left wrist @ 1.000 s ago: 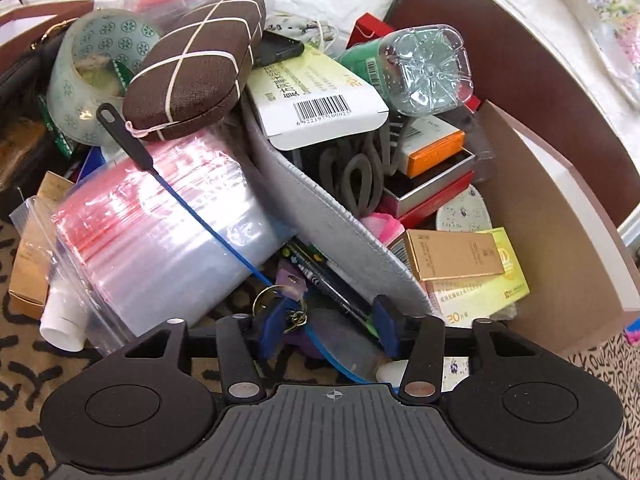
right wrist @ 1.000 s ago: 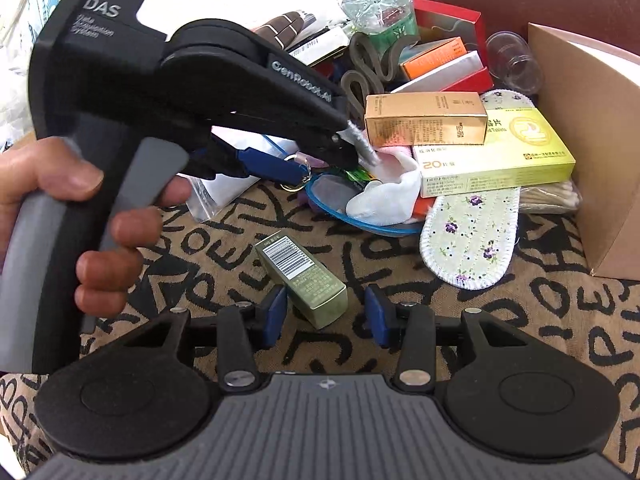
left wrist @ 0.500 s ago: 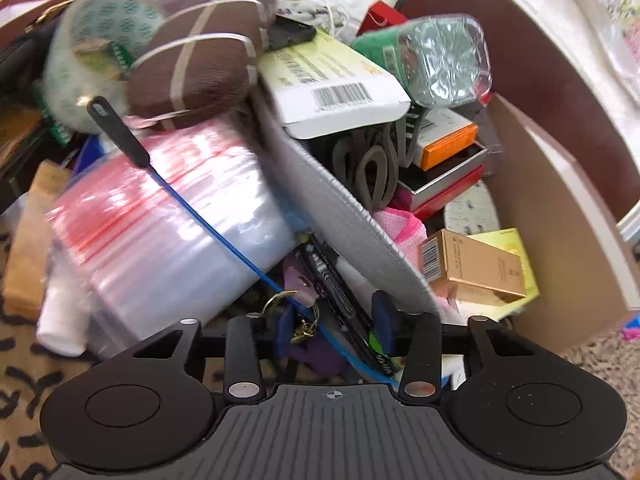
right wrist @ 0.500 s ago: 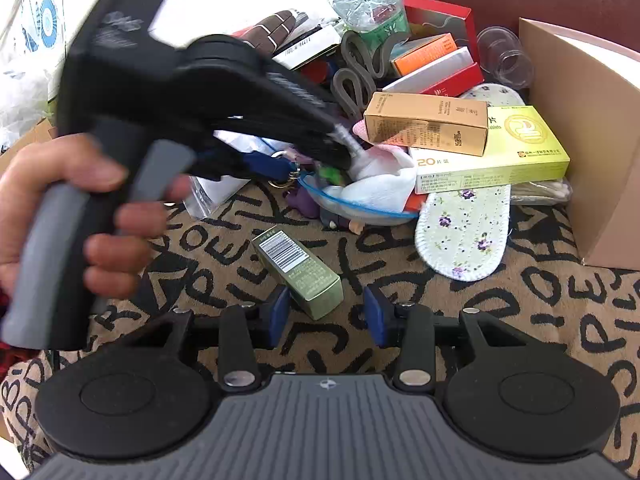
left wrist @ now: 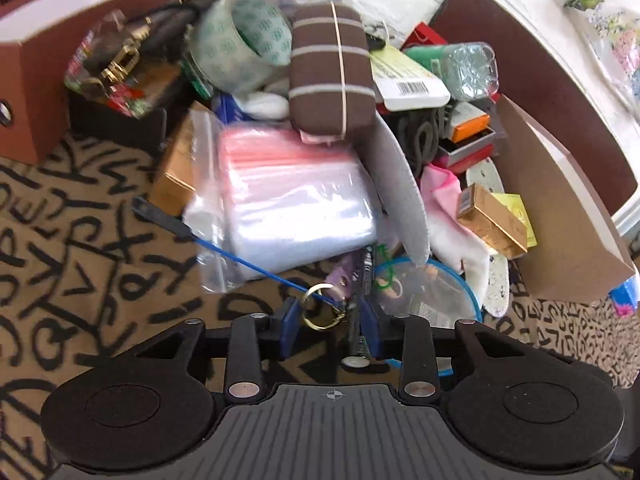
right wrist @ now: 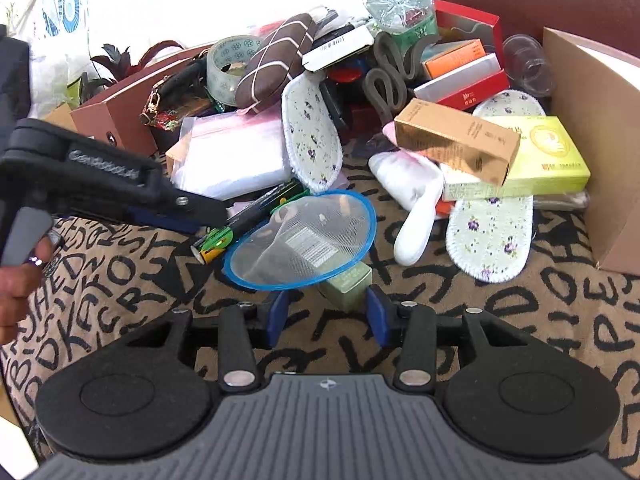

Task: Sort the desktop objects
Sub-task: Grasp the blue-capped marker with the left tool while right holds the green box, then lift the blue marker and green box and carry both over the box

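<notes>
Left hand-held gripper (left wrist: pixel 331 320) is open, jaws just been opening; btwn them a key ring (left wrist: pixel 318 308) and a dark pen (left wrist: pixel 355 320), pen close by the right-side pad, nothing clamped. It sits at the near edge of the pile, a hand (right wrist: pixel 12 304) on its grip. Right hand-held gripper (right wrist: pixel 326 314) is also open, low over the surface (right wrist: pixel 520 340); a green box (right wrist: pixel 348 284) lies just ahead btwn its tips, not pinched, far end under the blue net (right wrist: pixel 304 236). Net hoop lies flat, touching the pens to its left. Containers: cardboard box (right wrist: pixel 592 128) at the right edge, inside not visible; red box (right wrist: pixel 468 96) at the back w/ an orange box (right wrist: pixel 456 58) and a white one in it; brown box (left wrist: pixel 36 80) at the left edge, contents can't tell. Zip bags (left wrist: pixel 296 200) lie mid-pile.
</notes>
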`<action>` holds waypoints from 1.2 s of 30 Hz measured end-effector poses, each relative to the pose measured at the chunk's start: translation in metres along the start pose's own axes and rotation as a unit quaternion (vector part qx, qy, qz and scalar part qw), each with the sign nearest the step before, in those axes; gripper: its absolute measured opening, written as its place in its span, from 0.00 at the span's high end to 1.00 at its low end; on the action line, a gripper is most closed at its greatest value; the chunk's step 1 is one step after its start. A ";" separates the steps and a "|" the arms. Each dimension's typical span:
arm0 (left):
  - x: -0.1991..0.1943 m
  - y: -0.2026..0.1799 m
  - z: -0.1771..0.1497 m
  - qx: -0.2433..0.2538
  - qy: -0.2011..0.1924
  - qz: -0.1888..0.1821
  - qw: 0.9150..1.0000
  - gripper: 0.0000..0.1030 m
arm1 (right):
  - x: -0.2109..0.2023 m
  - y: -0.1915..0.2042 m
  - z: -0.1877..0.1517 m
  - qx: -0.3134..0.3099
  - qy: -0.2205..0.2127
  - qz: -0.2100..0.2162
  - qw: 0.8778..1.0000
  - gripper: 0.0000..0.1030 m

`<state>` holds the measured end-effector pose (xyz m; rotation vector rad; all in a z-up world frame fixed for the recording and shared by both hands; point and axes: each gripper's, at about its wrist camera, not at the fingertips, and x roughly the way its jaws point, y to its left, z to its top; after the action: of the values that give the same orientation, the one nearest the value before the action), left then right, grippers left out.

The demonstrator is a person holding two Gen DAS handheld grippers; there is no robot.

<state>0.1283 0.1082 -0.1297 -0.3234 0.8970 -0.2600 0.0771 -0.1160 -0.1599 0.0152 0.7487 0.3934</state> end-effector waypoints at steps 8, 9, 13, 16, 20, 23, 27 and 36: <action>0.014 -0.025 -0.005 0.053 0.024 -0.008 0.998 0.30 | 0.011 0.000 0.010 -0.033 -0.010 -0.023 0.999 0.35; 0.019 -0.025 -0.006 0.053 0.026 -0.004 0.998 0.31 | 0.012 0.002 0.011 -0.045 -0.014 -0.029 0.998 0.32; 0.022 -0.014 -0.005 0.034 0.024 0.003 0.999 0.63 | 0.021 0.008 0.013 -0.090 -0.009 -0.038 0.995 0.47; 0.016 -0.006 -0.003 0.018 0.037 -0.029 0.999 0.88 | 0.020 0.010 0.012 -0.093 0.006 -0.029 0.995 0.61; 0.001 -0.012 -0.013 0.040 0.038 -0.031 0.998 0.90 | 0.005 0.007 0.005 -0.068 0.026 -0.002 0.997 0.76; -0.011 -0.014 -0.021 0.047 0.042 -0.032 0.997 0.90 | -0.011 0.007 -0.006 -0.051 0.043 0.014 0.998 0.76; -0.033 -0.010 -0.037 0.052 0.060 -0.043 0.996 0.90 | -0.035 0.015 -0.021 -0.053 0.062 0.037 0.996 0.76; -0.067 -0.003 -0.094 0.069 0.099 -0.014 0.993 0.67 | -0.071 0.029 -0.050 -0.073 0.101 0.066 0.990 0.76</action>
<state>0.0132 0.1131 -0.1354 -0.1835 1.0640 -0.3821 -0.0135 -0.1203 -0.1455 -0.1142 0.9202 0.5821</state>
